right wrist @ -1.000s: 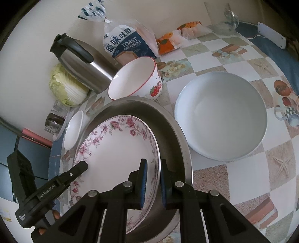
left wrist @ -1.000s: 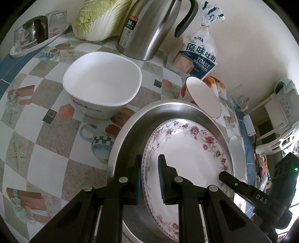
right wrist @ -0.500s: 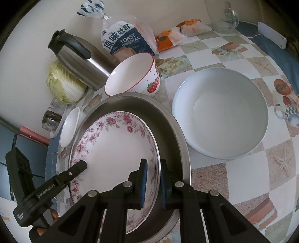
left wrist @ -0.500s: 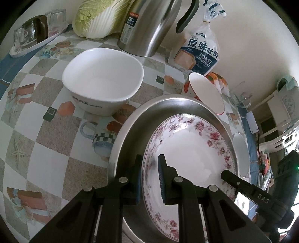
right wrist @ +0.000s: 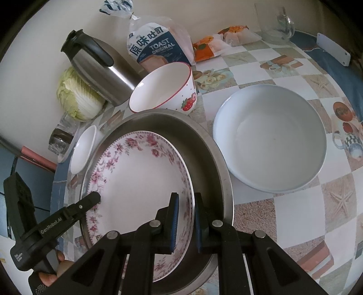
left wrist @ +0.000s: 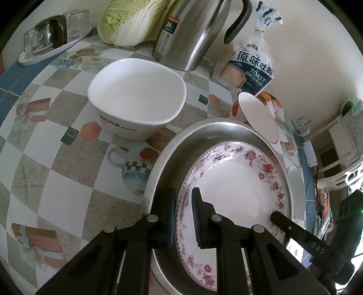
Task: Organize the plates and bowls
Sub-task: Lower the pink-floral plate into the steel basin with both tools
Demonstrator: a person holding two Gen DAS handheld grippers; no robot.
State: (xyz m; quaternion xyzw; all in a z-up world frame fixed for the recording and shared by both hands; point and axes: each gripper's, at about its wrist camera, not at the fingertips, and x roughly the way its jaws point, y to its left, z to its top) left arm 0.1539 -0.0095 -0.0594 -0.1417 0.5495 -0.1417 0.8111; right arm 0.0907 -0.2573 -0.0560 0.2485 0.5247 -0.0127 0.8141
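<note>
A floral-rimmed plate (left wrist: 238, 188) (right wrist: 140, 179) sits inside a wide steel pan (left wrist: 172, 158) (right wrist: 211, 158). My left gripper (left wrist: 183, 215) is shut on the plate's left rim. My right gripper (right wrist: 186, 222) is shut on its right rim. A white squarish bowl (left wrist: 136, 102) stands left of the pan and shows small in the right wrist view (right wrist: 82, 149). A strawberry bowl (right wrist: 165, 88) (left wrist: 257, 118) stands behind the pan. A large round white bowl (right wrist: 270, 138) sits to the right and shows as a sliver in the left wrist view (left wrist: 296, 192).
A steel kettle (left wrist: 192, 31) (right wrist: 99, 70), a cabbage (left wrist: 131, 20) (right wrist: 77, 97) and a toast bag (left wrist: 249, 68) (right wrist: 156, 47) line the wall. A tray with glasses (left wrist: 50, 38) stands far left. Snack packets (right wrist: 224, 40) and a glass (right wrist: 276, 22) stand far right.
Both grippers, still closed on the plate's rims, have drawn back slightly; the scene shifts a little away in both views. Nothing was let go.
</note>
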